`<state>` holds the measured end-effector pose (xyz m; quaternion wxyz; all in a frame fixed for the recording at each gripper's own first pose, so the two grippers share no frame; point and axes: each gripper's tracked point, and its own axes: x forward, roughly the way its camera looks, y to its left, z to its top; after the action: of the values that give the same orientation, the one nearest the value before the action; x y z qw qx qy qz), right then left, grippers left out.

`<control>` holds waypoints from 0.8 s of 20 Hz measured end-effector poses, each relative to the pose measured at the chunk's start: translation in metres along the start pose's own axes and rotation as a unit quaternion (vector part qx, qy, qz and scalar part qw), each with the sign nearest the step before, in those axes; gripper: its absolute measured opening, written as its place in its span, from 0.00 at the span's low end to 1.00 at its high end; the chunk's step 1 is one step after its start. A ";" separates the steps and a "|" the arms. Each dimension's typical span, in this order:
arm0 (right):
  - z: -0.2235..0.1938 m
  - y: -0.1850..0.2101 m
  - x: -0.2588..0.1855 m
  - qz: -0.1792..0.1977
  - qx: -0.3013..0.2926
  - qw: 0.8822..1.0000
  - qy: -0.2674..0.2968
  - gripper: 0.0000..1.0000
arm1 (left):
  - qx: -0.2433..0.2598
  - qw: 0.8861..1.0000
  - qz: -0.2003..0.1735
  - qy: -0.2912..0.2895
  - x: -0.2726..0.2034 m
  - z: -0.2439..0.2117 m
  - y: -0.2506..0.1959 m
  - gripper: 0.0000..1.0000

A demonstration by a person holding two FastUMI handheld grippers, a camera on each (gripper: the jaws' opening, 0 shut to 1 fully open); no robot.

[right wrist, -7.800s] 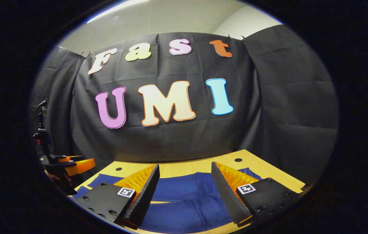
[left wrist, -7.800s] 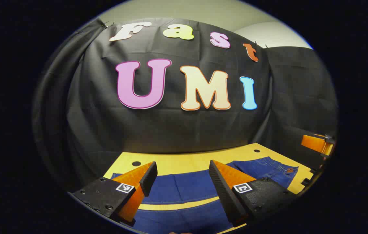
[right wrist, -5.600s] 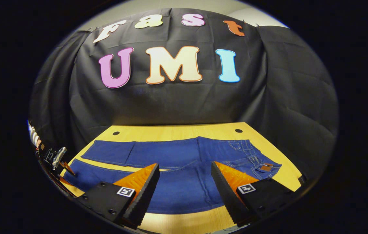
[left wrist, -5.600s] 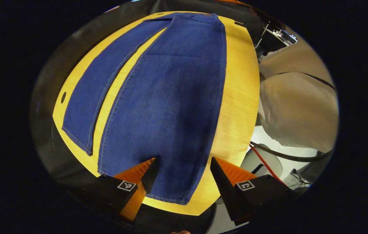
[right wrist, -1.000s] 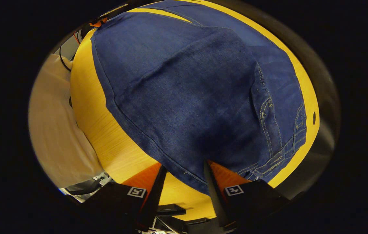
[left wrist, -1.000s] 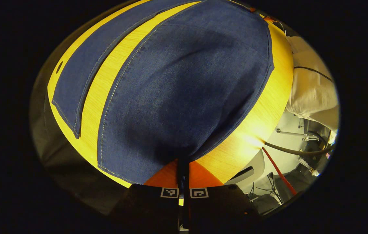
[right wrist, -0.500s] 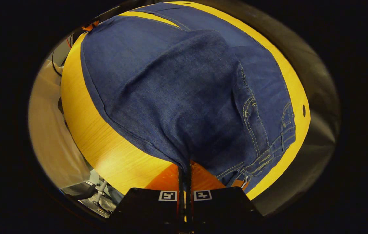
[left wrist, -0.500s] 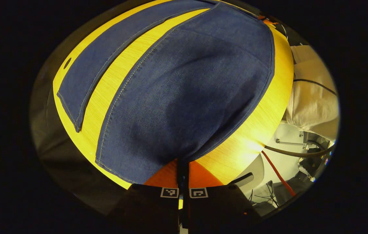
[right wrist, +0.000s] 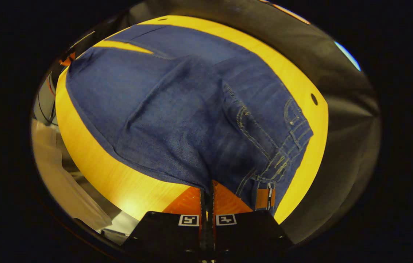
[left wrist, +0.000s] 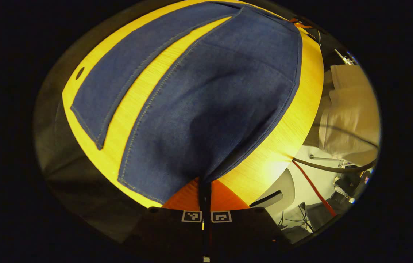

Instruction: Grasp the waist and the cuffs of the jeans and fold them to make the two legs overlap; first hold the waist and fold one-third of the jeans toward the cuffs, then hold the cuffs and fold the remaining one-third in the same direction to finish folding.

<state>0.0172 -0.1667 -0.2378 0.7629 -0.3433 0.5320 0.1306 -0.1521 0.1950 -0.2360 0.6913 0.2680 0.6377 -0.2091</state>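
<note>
Since half a second ago both views have tilted slightly. We find the left gripper [left wrist: 205,186] clamped on the near leg's outer edge of the jeans [left wrist: 206,98] on the table [left wrist: 286,135]; the right gripper [right wrist: 207,190] is clamped at the waist; the far leg lies ahead.

Right gripper [right wrist: 206,193], jaws closed on the near edge of the jeans [right wrist: 177,109] beside the waistband [right wrist: 283,153]; denim rises in a ridge from the yellow counter [right wrist: 93,164], brown patch just right of the jaws
</note>
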 end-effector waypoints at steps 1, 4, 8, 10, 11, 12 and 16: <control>0.007 -0.004 -0.007 -0.003 0.017 1.000 -0.011 0.02 | -0.003 1.000 0.001 0.003 -0.013 0.002 0.003 0.00; 0.024 -0.020 -0.026 -0.008 0.062 0.997 -0.034 0.02 | 0.014 1.000 0.005 0.015 -0.045 0.014 0.021 0.00; 0.054 -0.045 -0.053 -0.016 0.137 0.988 -0.070 0.02 | 0.037 0.998 0.029 0.030 -0.079 0.028 0.055 0.00; 0.071 -0.057 -0.067 -0.025 0.158 0.984 -0.083 0.02 | 0.044 0.998 0.039 0.038 -0.091 0.036 0.071 0.00; 0.079 -0.061 -0.073 -0.032 0.164 0.982 -0.086 0.02 | 0.052 0.997 0.043 0.038 -0.096 0.040 0.079 0.00; 0.086 -0.065 -0.079 -0.038 0.170 0.981 -0.087 0.00 | 0.065 0.996 0.049 0.038 -0.100 0.045 0.087 0.00; 0.116 -0.085 -0.083 -0.061 0.188 0.976 -0.086 0.02 | 0.093 0.992 0.074 0.038 -0.109 0.067 0.126 0.00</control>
<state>0.1158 -0.1378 -0.1073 0.8633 -0.2130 0.4574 0.0099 -0.0316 0.2435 -0.1120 0.6525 0.3848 0.6196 -0.2056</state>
